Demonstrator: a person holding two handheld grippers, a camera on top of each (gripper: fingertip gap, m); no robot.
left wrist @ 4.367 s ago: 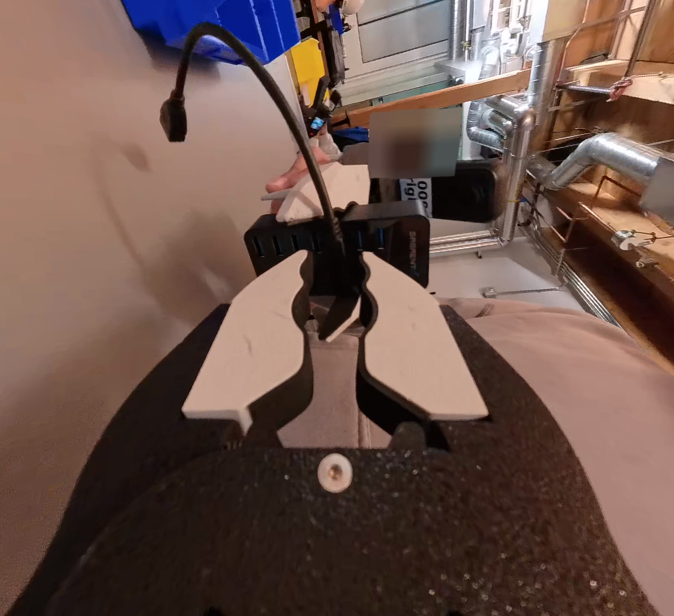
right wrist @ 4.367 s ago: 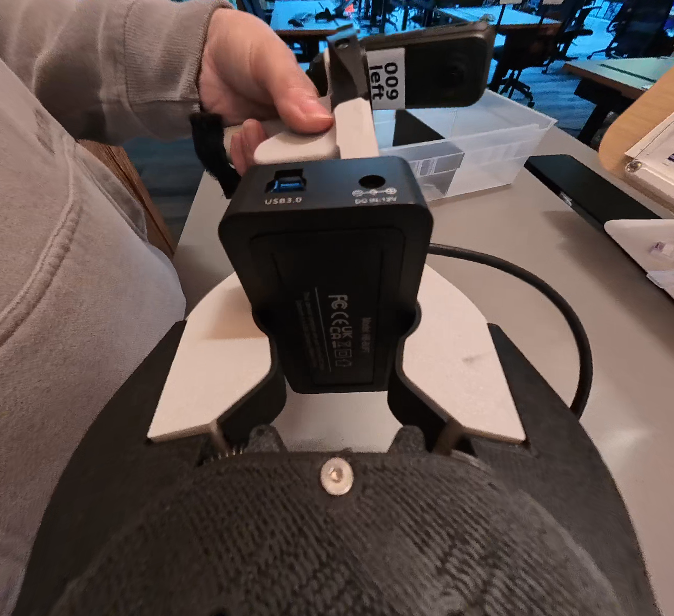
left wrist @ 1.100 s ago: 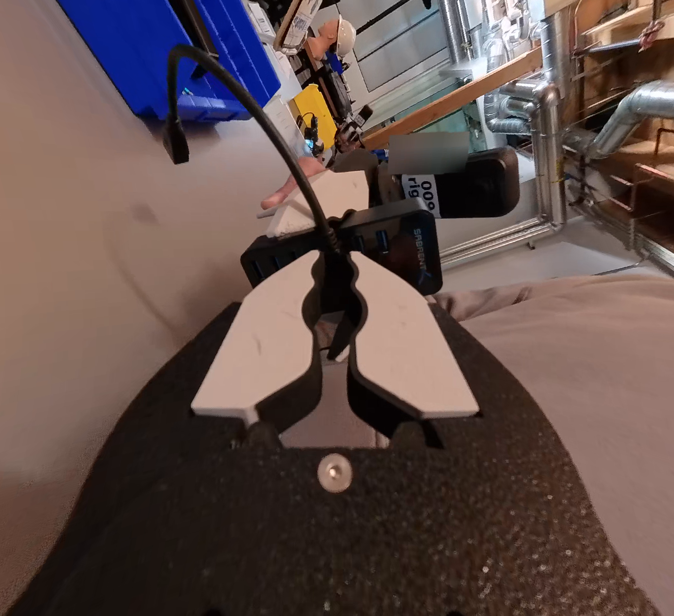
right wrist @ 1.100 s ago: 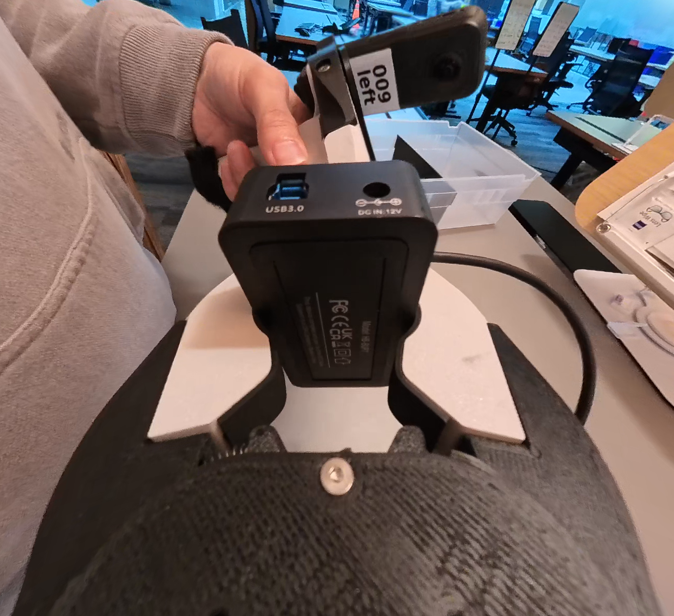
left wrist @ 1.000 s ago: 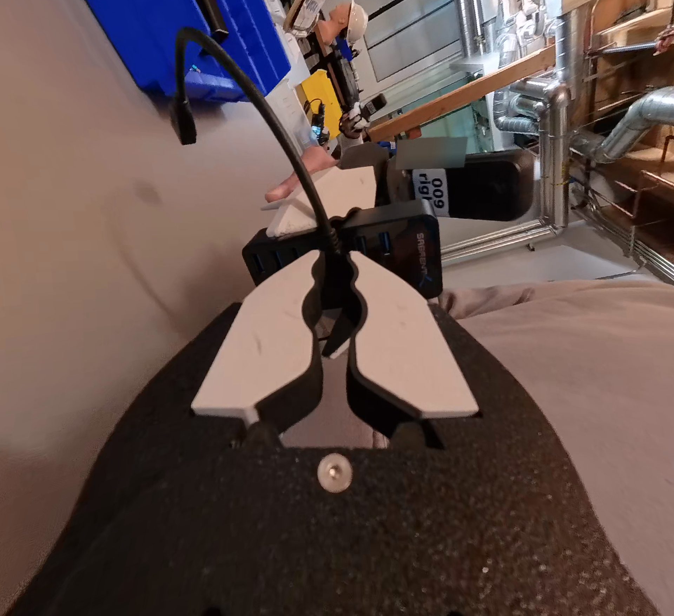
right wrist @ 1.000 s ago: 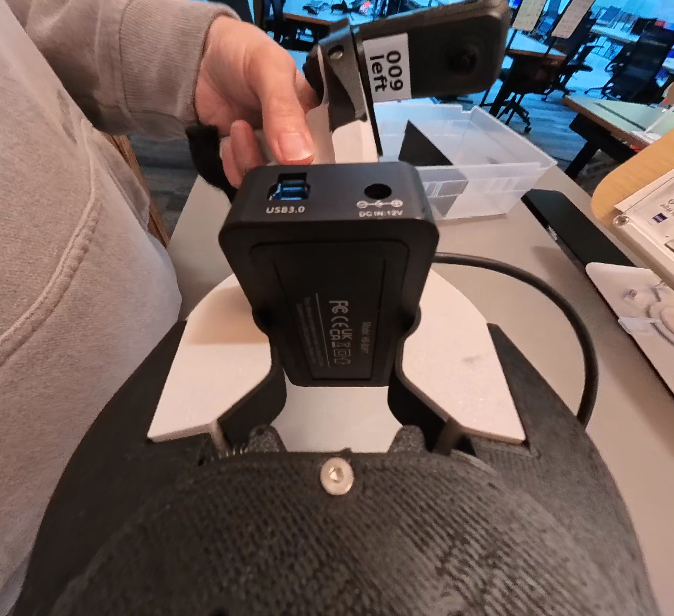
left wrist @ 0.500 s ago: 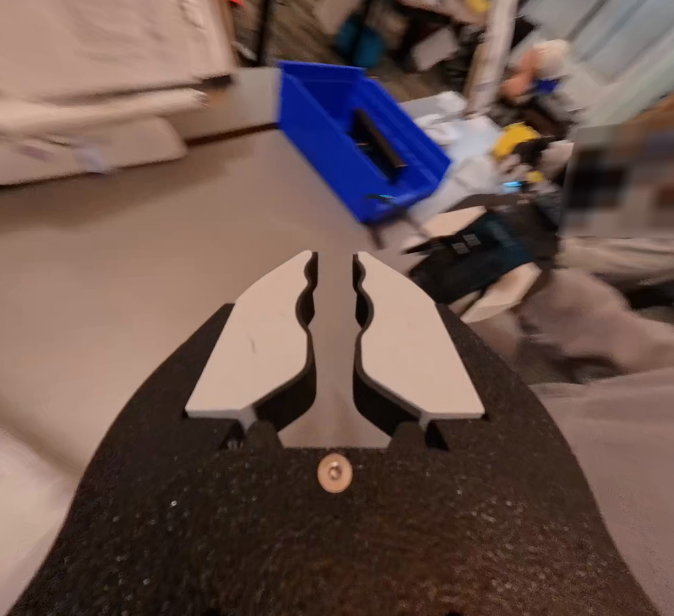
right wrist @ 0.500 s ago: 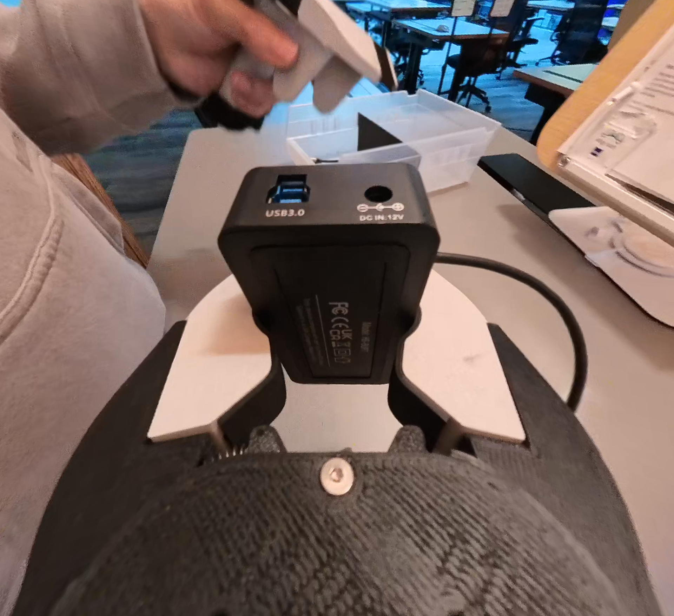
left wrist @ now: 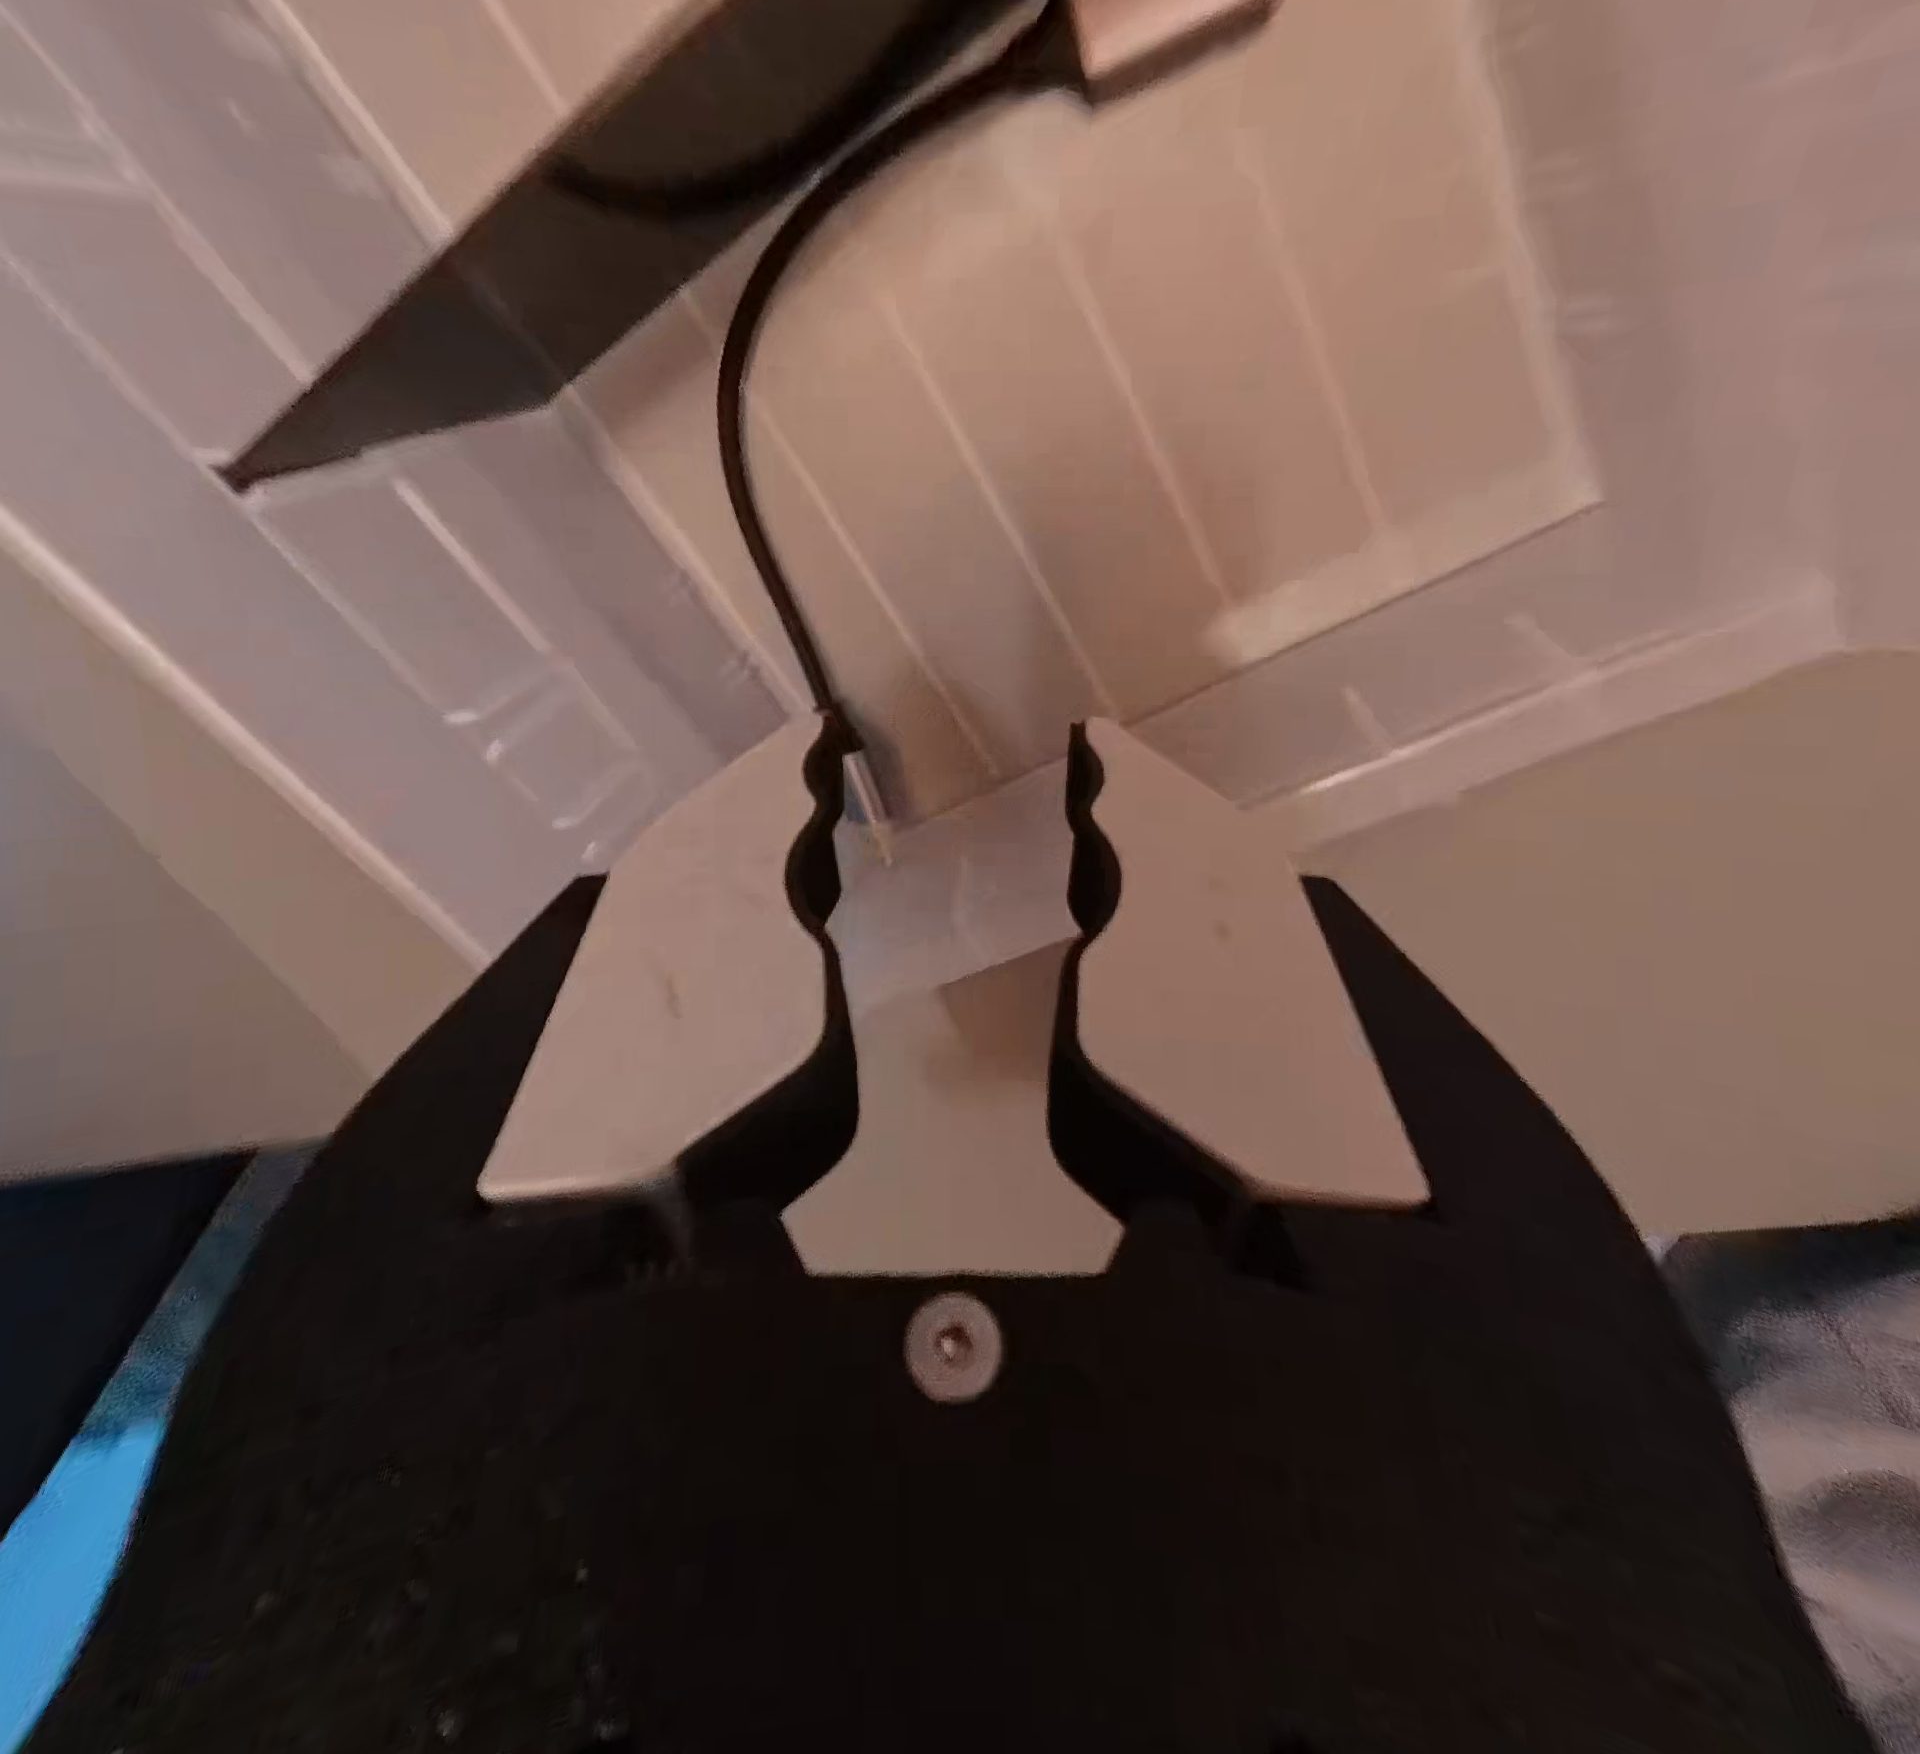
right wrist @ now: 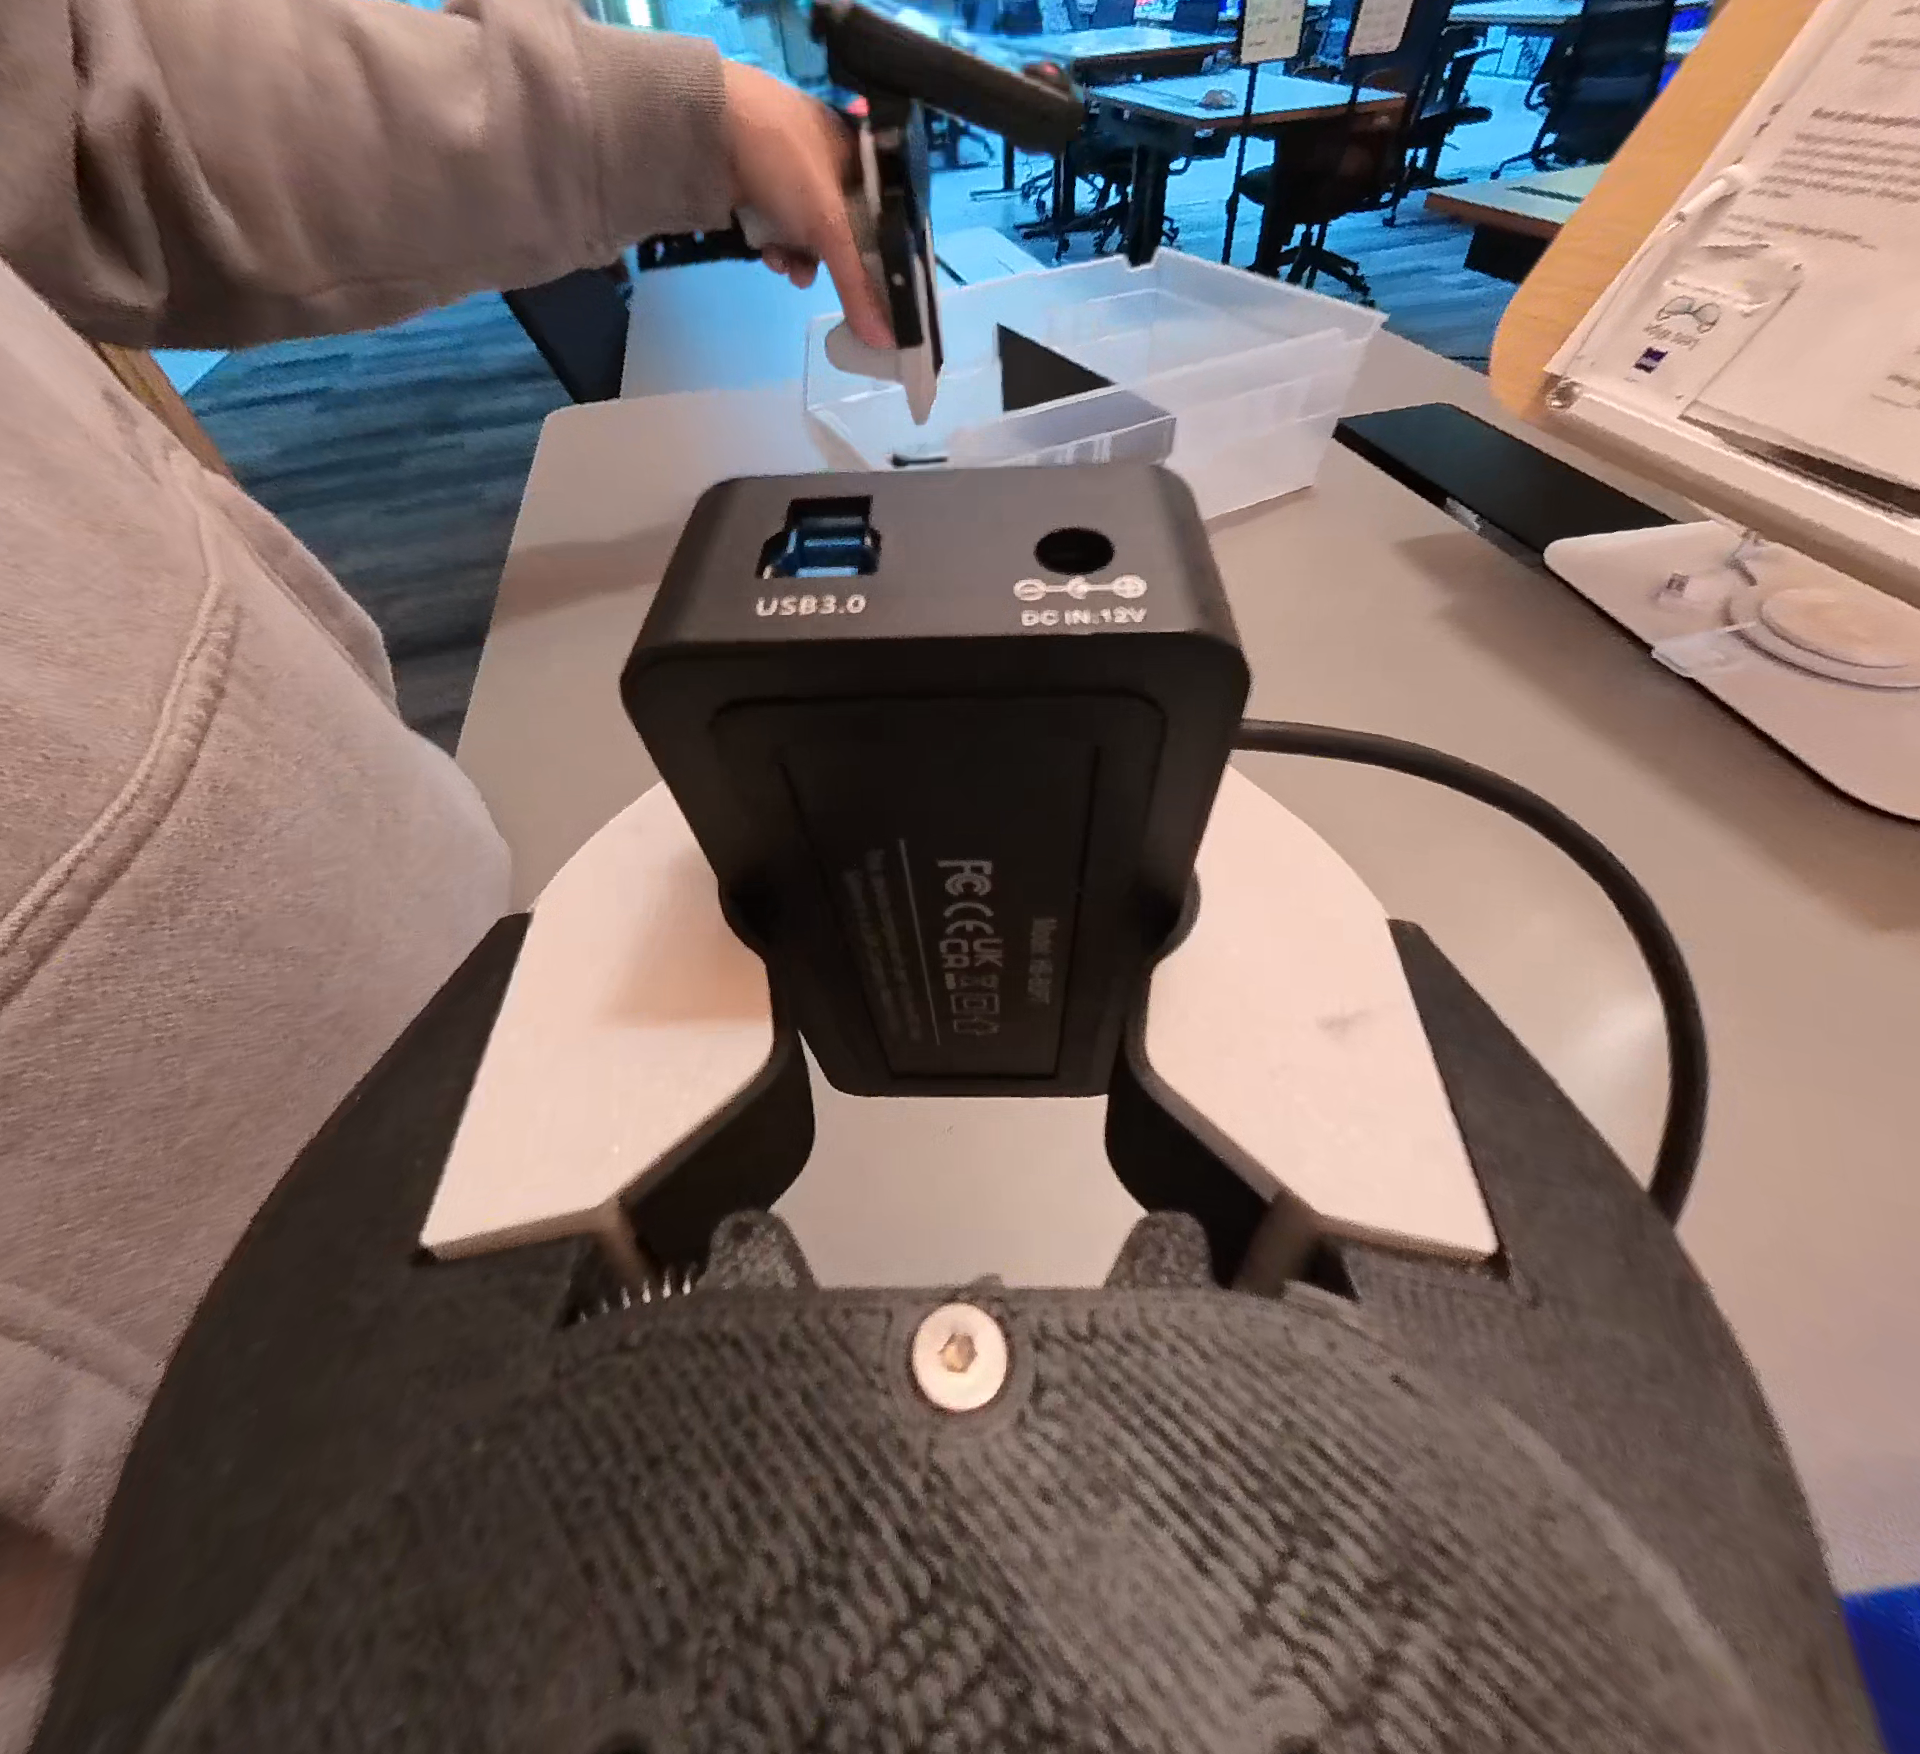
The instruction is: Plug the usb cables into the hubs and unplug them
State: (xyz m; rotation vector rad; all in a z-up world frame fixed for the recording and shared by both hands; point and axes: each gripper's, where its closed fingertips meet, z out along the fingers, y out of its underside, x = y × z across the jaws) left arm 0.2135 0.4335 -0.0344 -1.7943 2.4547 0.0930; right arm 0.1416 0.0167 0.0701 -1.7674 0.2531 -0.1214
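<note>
Left wrist view. Left gripper (left wrist: 948, 748): jaws parted, nothing between them, pointing down into a clear plastic bin (left wrist: 1403, 561) with ribbed walls. USB cable (left wrist: 750, 499): thin, black, lying in the bin; it curves from a blurred dark block (left wrist: 582, 270) at the top of the view to a plug end just beside the left fingertip (left wrist: 774, 774). Whether the tip touches the plug cannot be told through the blur. Handling, as judged: light, limp along its length, stiff only at the moulded plug; take hold across the plug body, not the cord, which would flex and slip.

Right wrist view. Right gripper (right wrist: 961, 904): clamped on the lower half of the hub (right wrist: 935, 748), which stands upright over the bench (right wrist: 1455, 696). Hub: black, rigid, boxy, smooth-sided, probably light; the flat side walls suit the grip now in use. A second black cable (right wrist: 1579, 883) loops out from its right side. Farther off, the person's hand (right wrist: 800, 177) holds the left gripper steeply nose-down over the bin, arm stretched forward in a grey sleeve (right wrist: 364, 146).
</note>
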